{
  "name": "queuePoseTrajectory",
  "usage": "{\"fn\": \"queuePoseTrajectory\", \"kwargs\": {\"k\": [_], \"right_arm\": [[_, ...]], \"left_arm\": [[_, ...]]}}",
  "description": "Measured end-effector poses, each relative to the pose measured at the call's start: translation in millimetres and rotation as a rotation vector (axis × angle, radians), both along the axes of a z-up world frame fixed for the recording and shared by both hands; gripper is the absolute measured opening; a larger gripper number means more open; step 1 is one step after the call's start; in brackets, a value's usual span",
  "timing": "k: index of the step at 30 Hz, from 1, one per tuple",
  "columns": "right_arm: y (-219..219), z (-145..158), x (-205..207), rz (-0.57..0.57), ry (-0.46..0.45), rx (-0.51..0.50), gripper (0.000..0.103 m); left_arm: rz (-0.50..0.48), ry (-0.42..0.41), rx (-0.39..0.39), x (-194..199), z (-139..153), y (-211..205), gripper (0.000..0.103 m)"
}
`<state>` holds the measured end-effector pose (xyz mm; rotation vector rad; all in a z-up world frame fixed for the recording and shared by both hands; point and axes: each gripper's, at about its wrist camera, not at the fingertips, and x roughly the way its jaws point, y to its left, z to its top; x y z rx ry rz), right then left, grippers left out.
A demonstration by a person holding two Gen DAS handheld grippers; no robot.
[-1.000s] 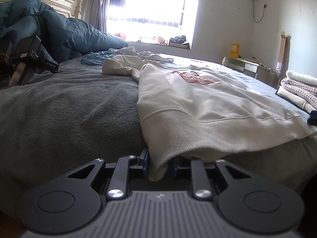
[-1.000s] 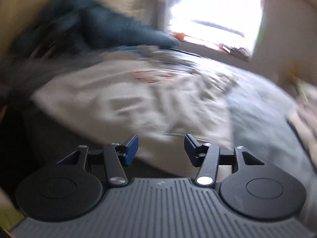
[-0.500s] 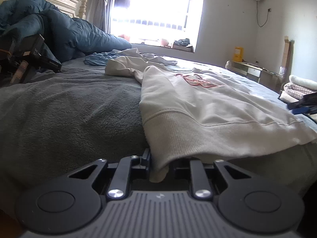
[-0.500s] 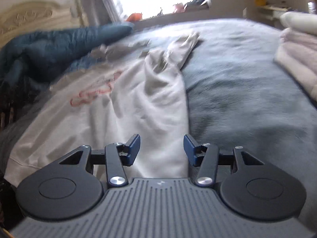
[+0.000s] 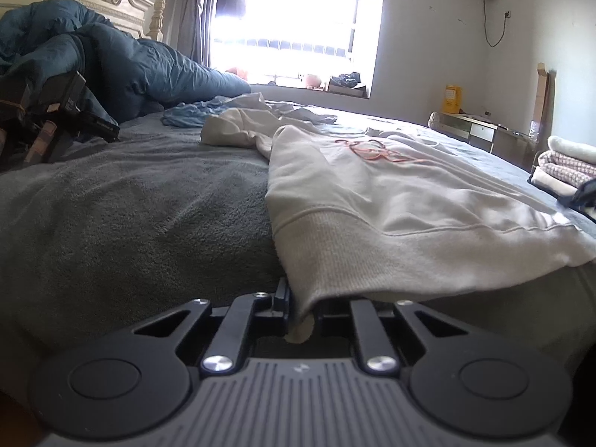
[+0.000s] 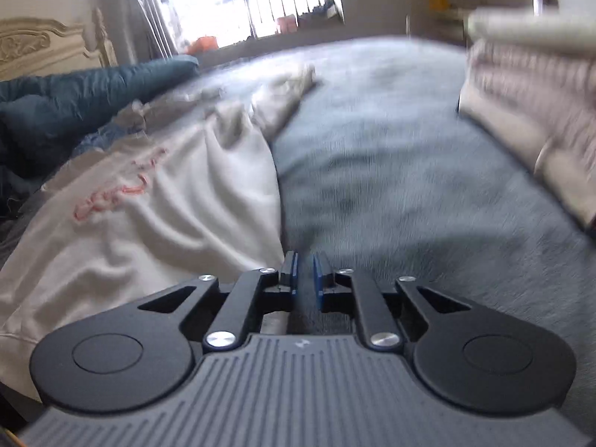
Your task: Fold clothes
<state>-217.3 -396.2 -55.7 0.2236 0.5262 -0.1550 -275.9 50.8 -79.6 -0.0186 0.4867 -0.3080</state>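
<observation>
A cream sweatshirt [image 5: 391,201] with a pink print lies spread on the grey bed cover [image 5: 130,216]. My left gripper [image 5: 301,311] is shut on the ribbed hem corner of the sweatshirt at the bed's near edge. In the right wrist view the sweatshirt [image 6: 167,201] lies to the left. My right gripper [image 6: 305,275] has its blue pads nearly together at the sweatshirt's right edge, over the grey cover [image 6: 409,186]. Whether fabric is between the pads is hidden by blur.
A blue duvet [image 5: 123,70] is heaped by the headboard at the left. A light blue garment [image 5: 190,113] lies behind the sweatshirt. Folded clothes [image 5: 562,164] are stacked at the right, also in the right wrist view [image 6: 532,85]. A black object [image 5: 56,111] stands at the far left.
My right gripper has swung right along the sweatshirt to its right edge and closed from wide open to nearly shut. My left gripper keeps its hold on the hem.
</observation>
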Motion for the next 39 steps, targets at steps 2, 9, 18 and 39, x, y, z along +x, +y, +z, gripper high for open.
{"fn": "queuePoseTrajectory", "kwargs": {"k": [2,9,18,39], "right_arm": [[31.0,19.6,-18.8,0.105,-0.086,-0.094,0.015],[212.6,13.6,-52.4,0.818,-0.181,-0.398,0.042],[304.0,1.0,-31.6,0.962,-0.197,-0.521,0.007],[145.4,-3.6,64.8,0.449,0.092,0.794,0.005]], "left_arm": [[-0.001,-0.016,0.007,-4.8,1.7,-0.8,0.012],[-0.009,-0.106,0.037,-24.2,14.9,-4.8,0.011],[-0.076,-0.211,-0.004,-33.1,42.4,-3.1,0.011],[-0.269,0.029,-0.405,51.6,31.7,-1.1,0.044]]}}
